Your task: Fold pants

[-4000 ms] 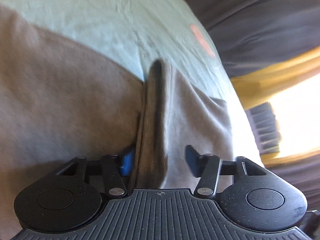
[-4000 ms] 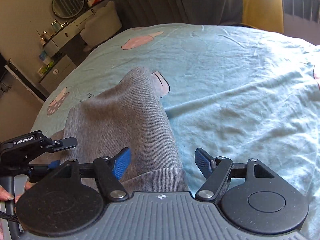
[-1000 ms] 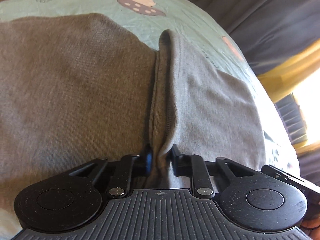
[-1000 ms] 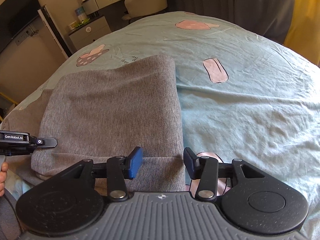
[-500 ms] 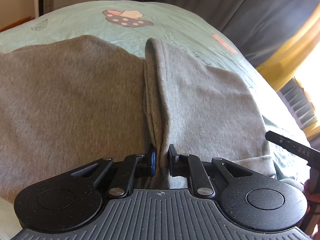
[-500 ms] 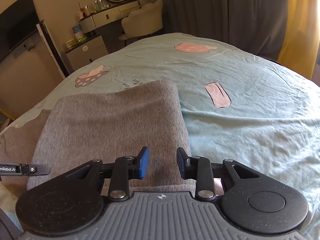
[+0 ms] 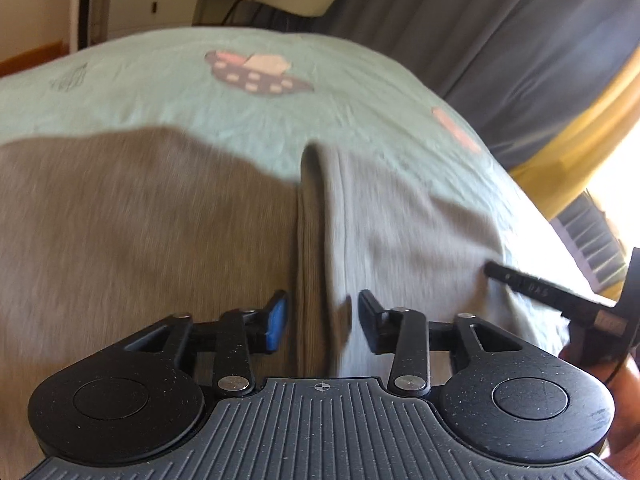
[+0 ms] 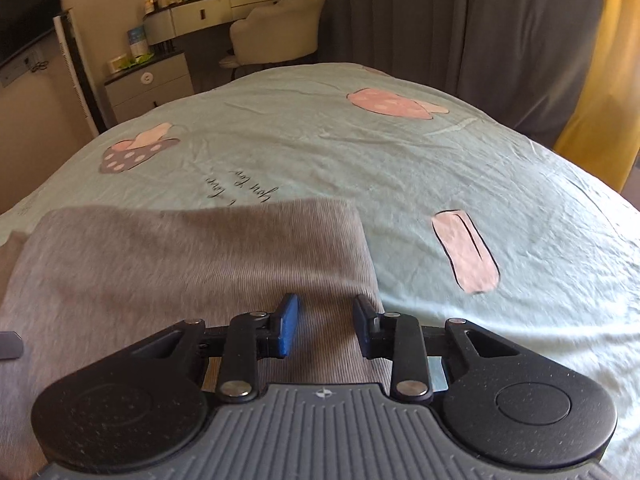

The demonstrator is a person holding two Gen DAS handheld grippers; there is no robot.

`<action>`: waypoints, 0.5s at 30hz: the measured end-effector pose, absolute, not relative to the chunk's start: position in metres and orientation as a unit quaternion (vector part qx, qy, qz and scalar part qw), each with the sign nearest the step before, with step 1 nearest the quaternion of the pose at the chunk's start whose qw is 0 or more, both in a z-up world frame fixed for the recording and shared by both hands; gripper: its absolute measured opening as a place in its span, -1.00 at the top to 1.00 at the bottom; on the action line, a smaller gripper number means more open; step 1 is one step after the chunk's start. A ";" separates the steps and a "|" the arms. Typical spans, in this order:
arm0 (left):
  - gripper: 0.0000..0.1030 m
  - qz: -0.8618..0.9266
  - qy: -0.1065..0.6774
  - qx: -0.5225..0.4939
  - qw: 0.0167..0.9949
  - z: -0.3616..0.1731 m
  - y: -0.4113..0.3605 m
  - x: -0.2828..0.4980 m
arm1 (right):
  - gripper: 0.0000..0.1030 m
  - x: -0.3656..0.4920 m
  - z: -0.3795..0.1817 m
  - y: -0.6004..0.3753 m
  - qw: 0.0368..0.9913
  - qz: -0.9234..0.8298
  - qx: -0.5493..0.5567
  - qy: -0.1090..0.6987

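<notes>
Both tools have just done something, so here's where we are. Half a second back our left tool (image 7: 322, 322) was pinched tight on the ribbed hem of the soft grey knit pants (image 7: 160, 240). Now its jaws are opening, and that ribbed edge stands loose in the gap with neither pad pressing on it, so we read it as a release after laying the fold over. Our right tool (image 8: 325, 330) sits at a narrowish gap over the near right corner of the pants. Cloth lies under and between the pads, but they don't look like they're clamping it. The pants lie folded on the mint-green printed bedsheet (image 8: 440, 168), the top layer fairly flat. No containers anywhere near, just the bed. Looks to us like this fold is done and the next one comes up.
</notes>
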State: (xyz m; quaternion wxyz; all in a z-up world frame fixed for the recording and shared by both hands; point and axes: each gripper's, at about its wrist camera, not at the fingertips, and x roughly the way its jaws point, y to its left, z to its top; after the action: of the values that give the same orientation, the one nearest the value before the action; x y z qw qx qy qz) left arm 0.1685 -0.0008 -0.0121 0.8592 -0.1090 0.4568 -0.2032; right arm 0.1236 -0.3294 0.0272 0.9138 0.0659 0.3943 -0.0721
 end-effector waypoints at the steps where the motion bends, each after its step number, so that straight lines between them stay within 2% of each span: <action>1: 0.03 -0.206 0.461 -0.113 0.856 -0.013 -0.003 0.177 | 0.42 0.127 0.025 -0.330 0.917 -0.076 0.065 0.387; 5: 0.03 -0.201 0.493 -0.141 0.834 -0.027 -0.015 0.215 | 0.35 0.128 0.017 -0.338 0.922 -0.092 0.076 0.369; 7: 0.04 -0.201 0.505 -0.173 0.821 -0.036 -0.017 0.226 | 0.18 0.121 0.014 -0.347 0.921 -0.098 0.104 0.363; 8: 0.12 -0.199 0.506 -0.186 0.818 -0.038 -0.017 0.230 | 0.15 0.116 0.013 -0.353 0.918 -0.097 0.127 0.364; 9: 0.37 -0.200 0.505 -0.196 0.817 -0.039 -0.016 0.232 | 0.15 0.110 0.014 -0.359 0.917 -0.096 0.148 0.358; 10: 0.49 -0.201 0.502 -0.201 0.816 -0.038 -0.015 0.232 | 0.15 0.105 0.016 -0.363 0.915 -0.097 0.161 0.356; 15: 0.58 -0.231 0.447 -0.166 0.848 -0.015 -0.017 0.207 | 0.16 0.091 0.025 -0.360 0.913 -0.097 0.157 0.363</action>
State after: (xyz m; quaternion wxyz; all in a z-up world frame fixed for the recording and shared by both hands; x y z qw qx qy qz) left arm 0.2075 -0.0168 -0.0150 0.8482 -0.1658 0.4468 -0.2312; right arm 0.0912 -0.3599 0.0250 0.9135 0.1568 0.3627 -0.0970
